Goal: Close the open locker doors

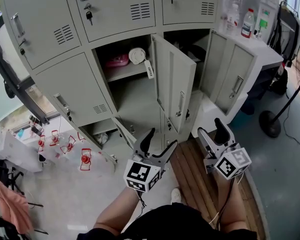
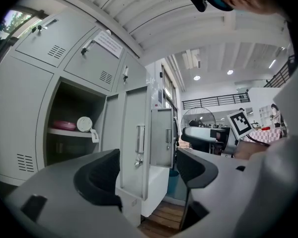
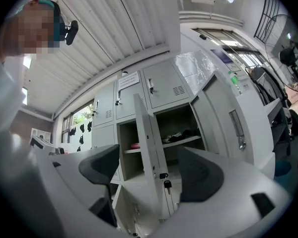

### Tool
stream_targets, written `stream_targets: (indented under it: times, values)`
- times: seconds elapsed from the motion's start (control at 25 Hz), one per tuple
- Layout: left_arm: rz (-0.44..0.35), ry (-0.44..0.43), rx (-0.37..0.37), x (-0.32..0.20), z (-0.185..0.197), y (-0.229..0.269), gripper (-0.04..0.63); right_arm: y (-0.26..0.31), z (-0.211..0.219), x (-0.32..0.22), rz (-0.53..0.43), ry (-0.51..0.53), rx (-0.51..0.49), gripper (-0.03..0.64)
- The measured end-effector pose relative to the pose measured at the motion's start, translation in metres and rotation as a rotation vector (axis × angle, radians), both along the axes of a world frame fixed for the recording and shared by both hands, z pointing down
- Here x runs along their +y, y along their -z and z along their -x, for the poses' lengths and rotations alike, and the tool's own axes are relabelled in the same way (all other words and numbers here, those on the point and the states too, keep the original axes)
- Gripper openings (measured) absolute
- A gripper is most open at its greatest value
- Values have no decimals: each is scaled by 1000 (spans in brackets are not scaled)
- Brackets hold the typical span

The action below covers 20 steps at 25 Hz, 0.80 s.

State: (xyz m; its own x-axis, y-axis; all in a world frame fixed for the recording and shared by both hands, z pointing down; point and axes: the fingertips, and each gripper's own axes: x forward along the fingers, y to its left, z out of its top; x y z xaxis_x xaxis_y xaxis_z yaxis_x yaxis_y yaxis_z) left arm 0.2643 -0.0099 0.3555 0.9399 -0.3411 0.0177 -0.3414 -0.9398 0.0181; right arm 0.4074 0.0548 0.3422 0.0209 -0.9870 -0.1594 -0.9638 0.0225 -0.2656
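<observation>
A bank of grey lockers (image 1: 75, 29) stands in front of me. The middle locker's door (image 1: 175, 86) swings out toward me, keys hanging from its lock. To its right, a second door (image 1: 231, 74) is wide open. A low door (image 1: 124, 132) below also stands ajar. The middle locker holds a pink item (image 1: 116, 60) and a white round thing (image 1: 137, 55) with a tag. My left gripper (image 1: 161, 139) is open and empty, short of the middle door (image 2: 136, 143). My right gripper (image 1: 211, 127) is open and empty too, facing both doors (image 3: 149, 138).
Bottles (image 1: 247, 23) stand on a white counter at the right. A fan's stand (image 1: 270, 124) and cables sit on the floor beyond it. Small red objects (image 1: 85, 159) lie on the floor at the left. A wooden strip (image 1: 190, 176) runs under my feet.
</observation>
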Motion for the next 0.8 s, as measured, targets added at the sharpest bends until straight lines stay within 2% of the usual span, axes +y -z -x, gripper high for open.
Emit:
stream_targets:
  times: [0.44,0.8]
  values:
    - [-14,-8,3,-28,-77,-2,360,-9,-58,-34,0,34,2,367]
    - [-19,21,6,-42,-119,-2,359,-12,-92,-47,-7,71,-4,364]
